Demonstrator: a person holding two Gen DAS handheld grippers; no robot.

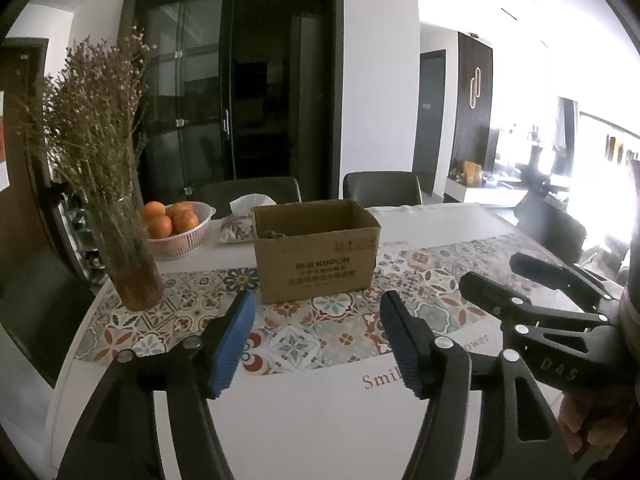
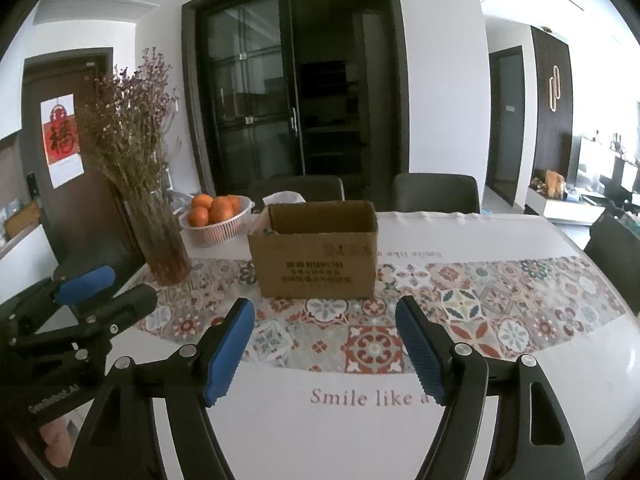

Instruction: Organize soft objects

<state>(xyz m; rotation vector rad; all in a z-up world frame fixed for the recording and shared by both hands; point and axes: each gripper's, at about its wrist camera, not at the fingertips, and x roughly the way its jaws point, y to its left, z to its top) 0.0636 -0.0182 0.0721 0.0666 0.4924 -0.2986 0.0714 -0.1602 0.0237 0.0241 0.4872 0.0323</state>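
Tiled-pattern tablecloth carries an open cardboard box; both grippers' fingers stand apart, empty.

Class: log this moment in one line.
left hand-held gripper: open, empty | right hand-held gripper: open, empty | cardboard box: on table, ahead

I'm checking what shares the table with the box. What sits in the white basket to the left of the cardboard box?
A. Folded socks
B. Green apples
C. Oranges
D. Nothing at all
C: the white basket left of the cardboard box holds several round oranges, beside the vase of dried flowers.
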